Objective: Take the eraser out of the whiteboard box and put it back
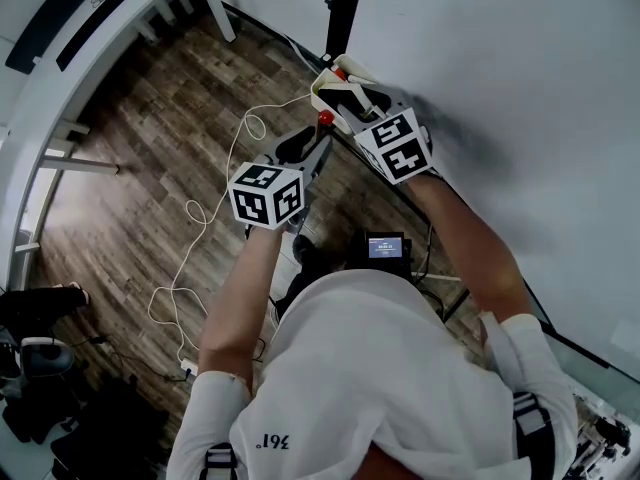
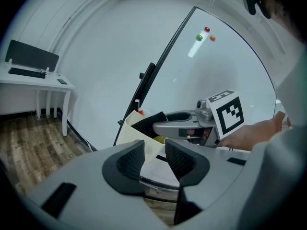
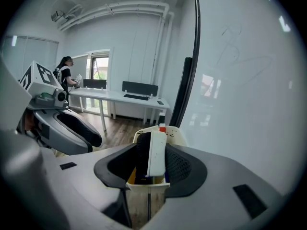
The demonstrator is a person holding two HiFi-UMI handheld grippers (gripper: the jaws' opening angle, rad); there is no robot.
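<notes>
My right gripper (image 3: 154, 159) is shut on the eraser (image 3: 157, 152), a white block with black felt on its left face, held upright. The eraser's lower end sits inside the cream whiteboard box (image 3: 148, 184), beside a red-capped marker (image 3: 162, 127). In the head view the box (image 1: 325, 86) hangs at the whiteboard's lower edge, with the right gripper (image 1: 347, 96) over it. My left gripper (image 1: 318, 140) hovers just left of the box, apart from it. Its jaws (image 2: 153, 147) stand open with nothing between them, and the box (image 2: 127, 131) lies beyond them.
The whiteboard (image 1: 520, 88) fills the right side on a black stand (image 1: 345, 8). Coloured magnets (image 2: 206, 32) stick to it. A white cable (image 1: 200, 218) loops over the wooden floor. A white desk (image 1: 60, 58) stands at the left. A person (image 3: 64, 73) stands far back.
</notes>
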